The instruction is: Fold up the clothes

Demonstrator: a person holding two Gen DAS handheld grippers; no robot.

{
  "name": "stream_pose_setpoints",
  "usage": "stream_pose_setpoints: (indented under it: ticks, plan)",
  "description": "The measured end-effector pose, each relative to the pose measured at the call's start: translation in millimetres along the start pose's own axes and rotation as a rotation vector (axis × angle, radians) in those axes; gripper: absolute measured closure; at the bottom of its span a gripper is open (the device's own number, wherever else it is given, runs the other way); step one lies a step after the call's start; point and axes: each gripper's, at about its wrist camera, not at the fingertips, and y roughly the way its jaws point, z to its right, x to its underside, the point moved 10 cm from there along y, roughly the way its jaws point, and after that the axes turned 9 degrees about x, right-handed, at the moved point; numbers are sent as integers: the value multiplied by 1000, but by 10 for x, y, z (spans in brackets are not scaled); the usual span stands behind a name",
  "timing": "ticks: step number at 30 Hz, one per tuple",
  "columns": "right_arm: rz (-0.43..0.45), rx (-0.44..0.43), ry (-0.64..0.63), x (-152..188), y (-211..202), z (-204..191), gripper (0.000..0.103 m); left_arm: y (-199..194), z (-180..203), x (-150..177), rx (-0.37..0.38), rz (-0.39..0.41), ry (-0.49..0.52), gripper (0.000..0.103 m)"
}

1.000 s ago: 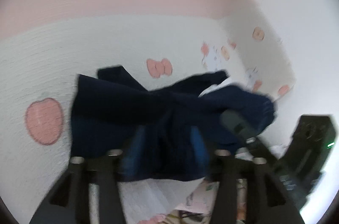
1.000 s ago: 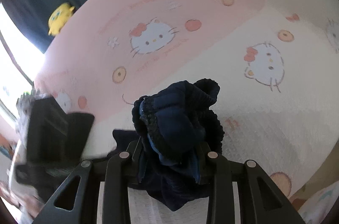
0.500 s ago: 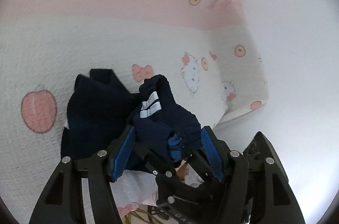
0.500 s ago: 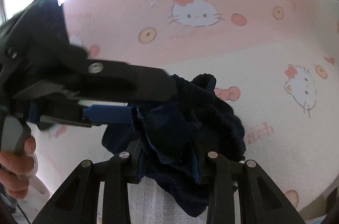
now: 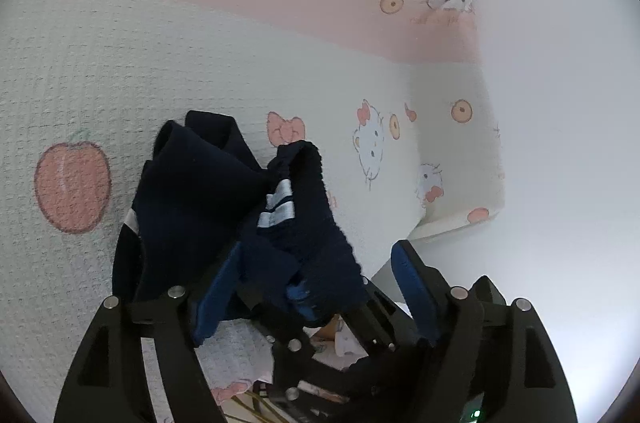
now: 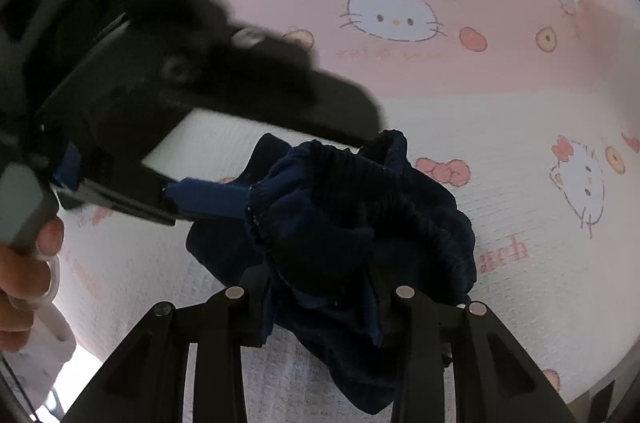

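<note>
The right gripper (image 6: 320,303) is clamped on the bunched navy garment (image 6: 360,223), lifting it above the bed. The left gripper (image 5: 316,283), jaws just widened, straddles the same cloth, its right pad (image 5: 412,287) clear. Beneath lies a pink-and-white cartoon-cat sheet (image 5: 200,43).

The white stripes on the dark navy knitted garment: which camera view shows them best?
The left wrist view: the white stripes lie plainly on the dark navy knitted garment. The right wrist view shows only bunched ribbed cloth, no stripes.
</note>
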Motion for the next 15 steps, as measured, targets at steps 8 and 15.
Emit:
stream_pose_setpoints:
  ticks: [8,15]
  plan:
    - [-14,14,0,41,-70,28,37,-26,-93,-88,-91,74,45,62]
    - [-8,30,52,58,-287,173,36,-189,-199,-155,-155,110,59,64]
